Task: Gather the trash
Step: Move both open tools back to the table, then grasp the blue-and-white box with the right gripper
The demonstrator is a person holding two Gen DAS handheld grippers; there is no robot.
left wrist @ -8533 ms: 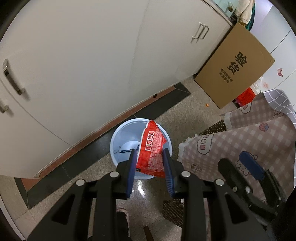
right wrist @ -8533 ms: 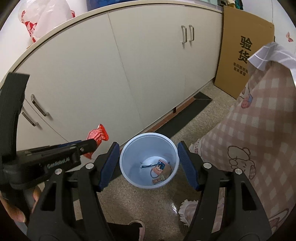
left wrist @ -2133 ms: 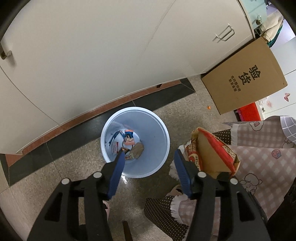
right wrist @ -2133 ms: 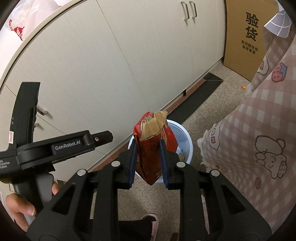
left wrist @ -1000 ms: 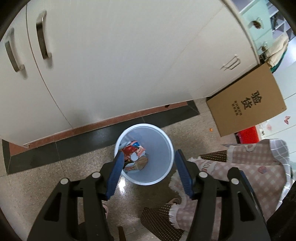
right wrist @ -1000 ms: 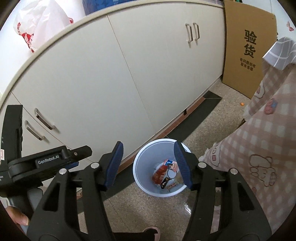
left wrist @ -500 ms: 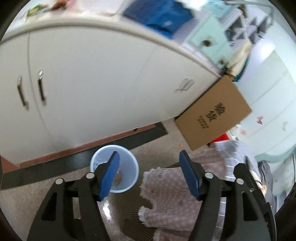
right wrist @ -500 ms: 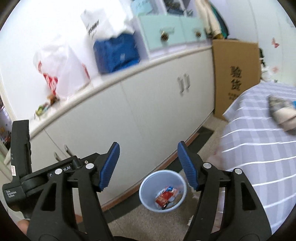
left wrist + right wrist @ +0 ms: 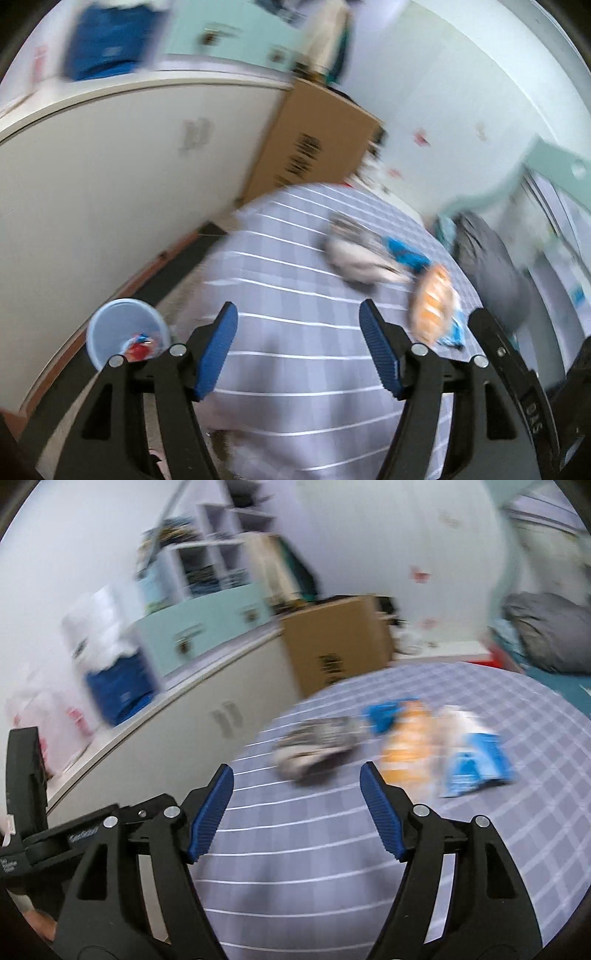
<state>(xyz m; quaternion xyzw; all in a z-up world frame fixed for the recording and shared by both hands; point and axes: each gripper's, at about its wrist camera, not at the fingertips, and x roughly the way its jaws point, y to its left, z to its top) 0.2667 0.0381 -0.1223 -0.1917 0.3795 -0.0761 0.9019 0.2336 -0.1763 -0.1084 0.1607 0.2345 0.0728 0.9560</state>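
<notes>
Right wrist view shows the right gripper (image 9: 296, 805) empty, fingers widening toward wrappers (image 9: 410, 746) left on the surface (image 9: 332, 867); the left gripper (image 9: 298, 341) gapes empty, bin (image 9: 110, 328) below beside it.

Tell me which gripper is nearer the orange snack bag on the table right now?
Right, I judge. The orange snack bag lies just past the right gripper, whose empty jaws are opening. From the left gripper, open and empty, it sits farther right.
</notes>
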